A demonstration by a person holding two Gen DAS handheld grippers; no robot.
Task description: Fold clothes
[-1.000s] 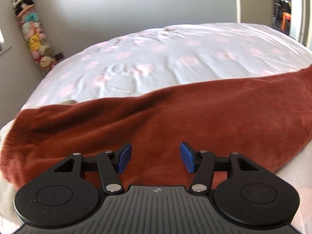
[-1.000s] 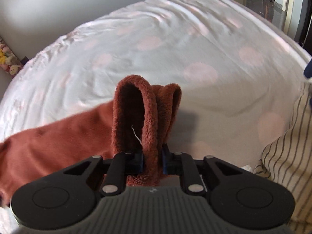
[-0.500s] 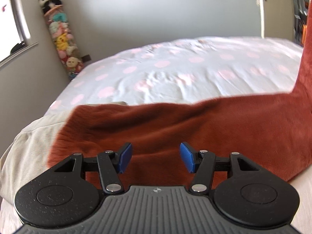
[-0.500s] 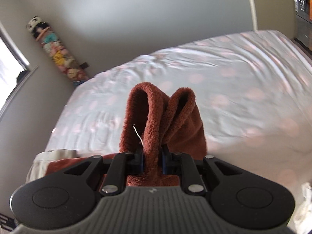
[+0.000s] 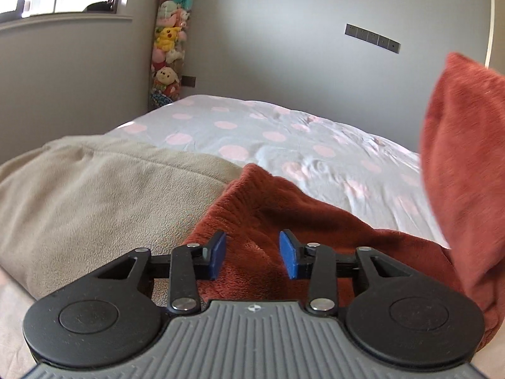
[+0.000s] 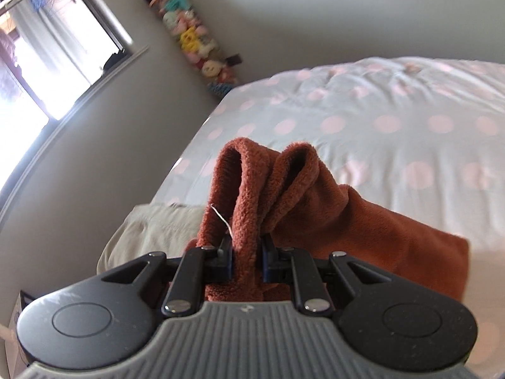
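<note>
The right gripper is clamped on a bunched fold of a rust-red fleece garment; the plush, nubbly cloth rises ahead of its black fingers in two rounded loops, a thin pale thread sticking out from the left loop, and the rest trails off to the right and below as a smooth, velvety sheet. The left gripper has its blue, flat pads apart and its jaws are closing; the same rust-red fleece lies under and between them in soft ridges, and the pads do not yet press on it. To the right of that tool a lifted panel of the garment hangs as a broad, blurred flap. To its left lies a beige fleece piece, matte and thick, with a raised seam across it. Ahead of both tools stretches the bed, covered by a pale, slightly rumpled sheet printed with pink round dots. Beyond it, in the corner of the grey walls, stands a tall clear tube of plush toys, beside a bright window.
</note>
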